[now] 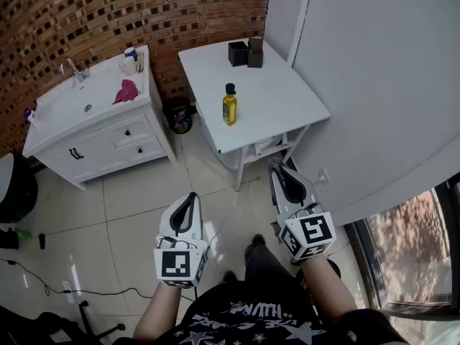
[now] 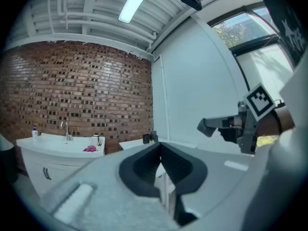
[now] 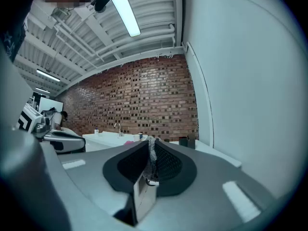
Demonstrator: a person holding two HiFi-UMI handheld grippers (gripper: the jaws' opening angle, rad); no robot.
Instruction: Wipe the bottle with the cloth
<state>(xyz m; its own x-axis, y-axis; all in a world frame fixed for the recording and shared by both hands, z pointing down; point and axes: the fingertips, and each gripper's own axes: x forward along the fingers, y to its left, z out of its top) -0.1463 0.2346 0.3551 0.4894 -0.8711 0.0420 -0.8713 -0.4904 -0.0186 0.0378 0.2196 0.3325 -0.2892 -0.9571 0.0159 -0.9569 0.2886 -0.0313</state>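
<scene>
A bottle of yellow liquid with a black cap stands upright on the white table. The pink cloth lies crumpled on the white sink cabinet by the brick wall; it also shows small in the left gripper view as a pink cloth. Both grippers hover level over the tiled floor, well short of table and cabinet. My left gripper has its jaws together with nothing in them. My right gripper also looks shut and empty. The bottle is hidden behind the jaws in both gripper views.
Two black boxes sit at the table's far end. A faucet and a cup stand on the cabinet top. A dark bin is between cabinet and table. A cable runs across the floor; a white wall is to the right.
</scene>
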